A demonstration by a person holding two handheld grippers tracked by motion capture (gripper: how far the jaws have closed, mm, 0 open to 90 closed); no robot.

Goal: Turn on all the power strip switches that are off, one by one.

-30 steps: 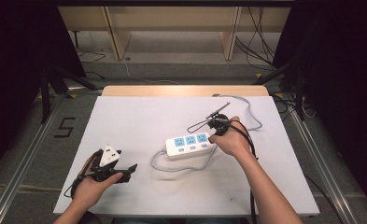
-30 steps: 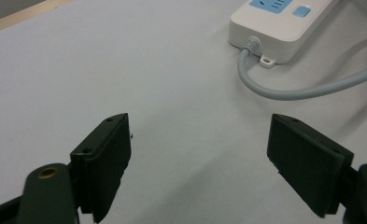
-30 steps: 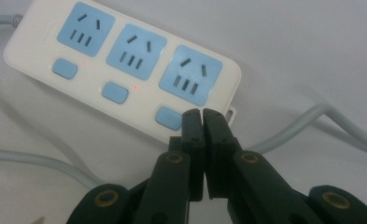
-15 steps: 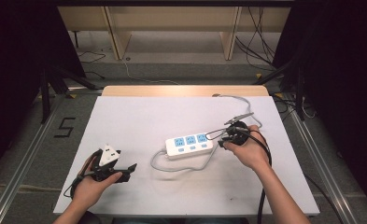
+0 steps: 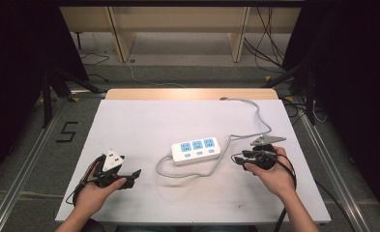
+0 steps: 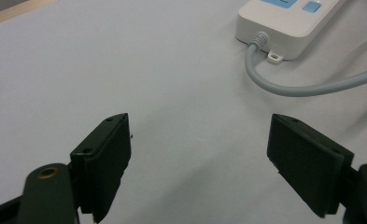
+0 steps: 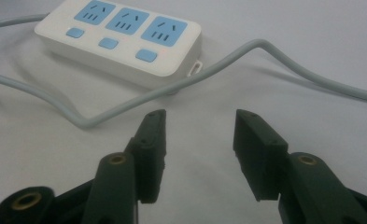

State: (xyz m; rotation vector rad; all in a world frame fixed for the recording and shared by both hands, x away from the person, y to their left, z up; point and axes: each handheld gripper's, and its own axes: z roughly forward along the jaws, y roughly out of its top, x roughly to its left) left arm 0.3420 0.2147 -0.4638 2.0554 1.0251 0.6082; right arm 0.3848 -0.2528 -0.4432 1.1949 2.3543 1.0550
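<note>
Centrally, the white power strip (image 5: 196, 150) is laid flat on the white table (image 5: 144, 121), its three blue sockets facing up. Its grey cable (image 5: 187, 173) is looped at about 6 o'clock of it and run off toward 2 o'clock. The right gripper (image 5: 237, 158) is held just beside the strip at 3 o'clock; its jaws have just been opening and are seen apart, with nothing between them. The left gripper (image 5: 132, 176) is rested well apart at 8 o'clock, jaws wide and empty.
</note>
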